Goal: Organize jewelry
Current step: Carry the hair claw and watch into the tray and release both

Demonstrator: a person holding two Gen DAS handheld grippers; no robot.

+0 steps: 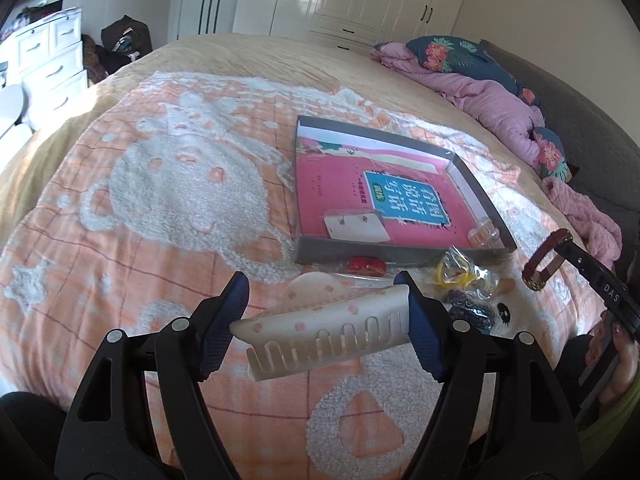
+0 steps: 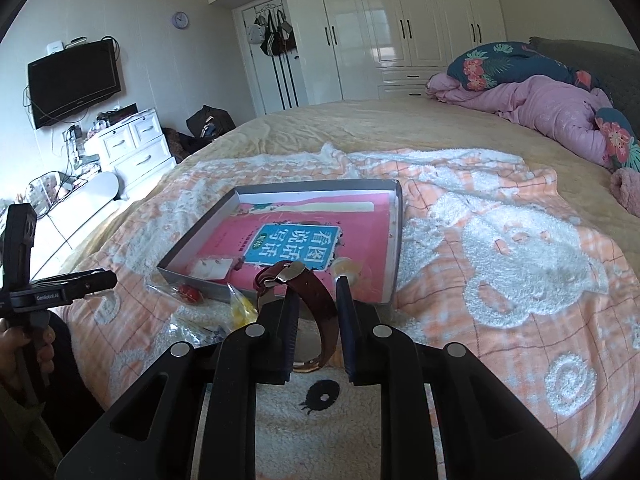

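Your left gripper (image 1: 326, 316) holds a cream hair claw clip (image 1: 326, 338) with pink dots — its fingers (image 1: 224, 320) clamp the clip's two ends, above the peach blanket (image 1: 160, 200) on the bed. Your right gripper (image 2: 318, 300) has its fingers (image 2: 291, 320) pressed narrow on the strap of a brown leather watch (image 2: 316, 300), raised just in front of the grey box (image 2: 394, 240). Inside the box lie a pink book (image 2: 304, 240) and an earring card (image 1: 356, 226). Between box and grippers sit a red piece (image 1: 366, 266), yellow hair ties (image 1: 454, 272) in a clear bag, and dark beads (image 1: 468, 308).
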